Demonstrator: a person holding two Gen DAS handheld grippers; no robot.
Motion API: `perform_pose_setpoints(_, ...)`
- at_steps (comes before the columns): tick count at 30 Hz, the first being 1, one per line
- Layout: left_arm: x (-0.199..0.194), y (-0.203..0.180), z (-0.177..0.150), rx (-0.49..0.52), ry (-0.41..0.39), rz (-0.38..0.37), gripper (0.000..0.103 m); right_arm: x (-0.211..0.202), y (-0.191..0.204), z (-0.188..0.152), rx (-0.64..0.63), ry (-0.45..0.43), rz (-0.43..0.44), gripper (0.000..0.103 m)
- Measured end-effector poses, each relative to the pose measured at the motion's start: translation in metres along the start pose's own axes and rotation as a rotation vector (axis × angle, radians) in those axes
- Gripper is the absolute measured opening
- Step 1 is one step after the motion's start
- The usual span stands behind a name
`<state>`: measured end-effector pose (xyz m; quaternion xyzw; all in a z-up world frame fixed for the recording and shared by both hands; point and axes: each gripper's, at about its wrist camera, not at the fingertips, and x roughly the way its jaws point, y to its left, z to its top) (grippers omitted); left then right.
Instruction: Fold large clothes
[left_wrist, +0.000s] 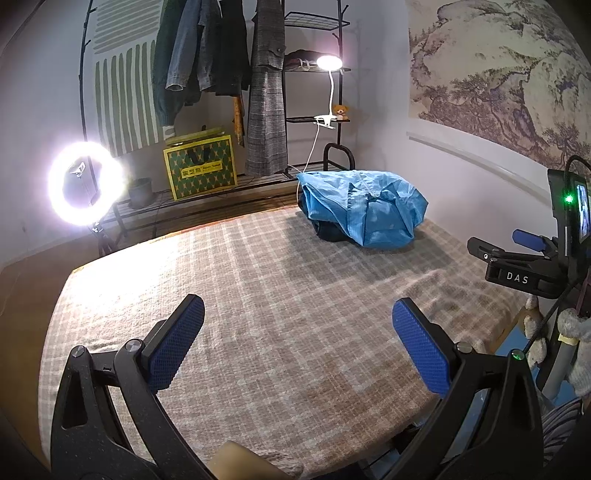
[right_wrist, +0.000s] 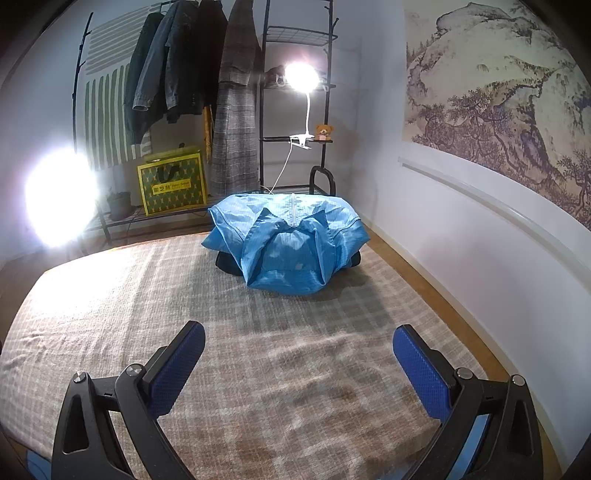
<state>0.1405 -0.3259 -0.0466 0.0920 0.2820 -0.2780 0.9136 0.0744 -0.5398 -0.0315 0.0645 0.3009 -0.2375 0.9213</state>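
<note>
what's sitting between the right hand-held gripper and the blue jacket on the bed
Nothing visible. Only bare checked beige bedspread lies between the open right hand-held gripper and the crumpled light-blue zip jacket, which rests on a dark garment at the far end.

Light blue jacket (right_wrist: 291, 243), beige plaid blanket (right_wrist: 258, 369).

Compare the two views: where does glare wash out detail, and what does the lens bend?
Left wrist view: the ring light keeps its ring shape with a halo. Right wrist view: it blows out to a white blob, and the clip lamp flares. Both views: the wall rail bows from fisheye distortion.
</note>
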Motion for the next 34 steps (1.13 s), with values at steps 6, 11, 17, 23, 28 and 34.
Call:
perform_pose_setpoints(6,0.0001,-0.0018,-0.0004,-0.005,0.000,0.004,0.103,-0.0004,-0.0002,-0.0005,0.003,0.002,0.002,0.103)
perform_pose_setpoints(11,0.0000,-0.0015,-0.0004,-0.005,0.000,0.003,0.103,0.0007,0.0002,-0.0021,0.005,0.004,0.005,0.103)
perform_pose_setpoints(17,-0.0003,-0.0011,-0.0001,-0.009,0.001,0.005,0.103,0.0017,0.0008,-0.0034,-0.005,0.006,0.007,0.103)
perform_pose_setpoints(23,-0.0041,-0.0013,-0.0010,-0.006,-0.014,0.026,0.103,0.0025,-0.0009,-0.0036,-0.005,0.008,0.006,0.103)
perform_pose_setpoints(28,-0.0060,-0.0030,-0.0016,-0.009,-0.020,0.033,0.103,0.0039,-0.0026,-0.0036,-0.003,0.012,0.007,0.103)
perform_pose_setpoints(34,-0.0056,-0.0021,0.0005,-0.007,-0.008,0.024,0.103,0.0042,-0.0028,-0.0033,-0.003,0.012,0.008,0.103)
